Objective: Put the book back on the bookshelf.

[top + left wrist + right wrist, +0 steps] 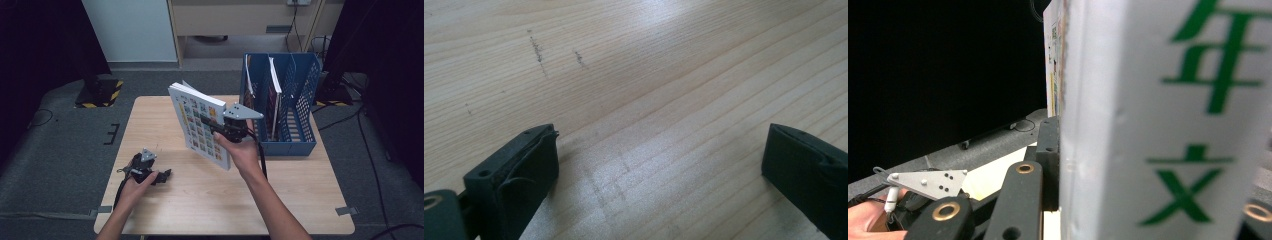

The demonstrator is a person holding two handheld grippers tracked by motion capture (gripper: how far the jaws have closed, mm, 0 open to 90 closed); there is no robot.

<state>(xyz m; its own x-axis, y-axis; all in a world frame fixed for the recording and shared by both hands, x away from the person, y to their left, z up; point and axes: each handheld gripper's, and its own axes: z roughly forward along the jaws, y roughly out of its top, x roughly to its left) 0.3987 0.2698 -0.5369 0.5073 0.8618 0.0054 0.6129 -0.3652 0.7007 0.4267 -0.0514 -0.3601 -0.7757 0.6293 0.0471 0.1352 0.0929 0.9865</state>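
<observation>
Nearest the person, the left gripper (162, 176) rests low on the wooden table (165, 210) at its front left, held in the left hand (131, 187). In the left gripper view its two black jaws stand wide apart with bare wood grain between them; they hold nothing, and a few faint dark scuffs mark the board beyond them.

Further in, near the middle of the table, the right hand (245, 152) holds the right gripper (212, 124) raised above the surface. Its jaws are closed on a thick book (200, 125), gripping it at the edge. The book is lifted clear of the table and tilted, its cover of small coloured picture squares facing the person and its white page block turned upward. In the right gripper view the book's white spine (1158, 125) with large green characters stands right in front of the camera, one black jaw pressed flat against its side; the left gripper with its grey three-cornered plate (928, 182) shows far off at the lower left.

Just beyond the book, at the far right of the table, stands a blue plastic file rack (300, 135) with mesh walls and upright compartments. At least two thin books or folders (274, 95) stand upright inside its left and middle compartments; the rightmost compartment looks empty. The held book is just beside the rack's left wall, outside it.
</observation>
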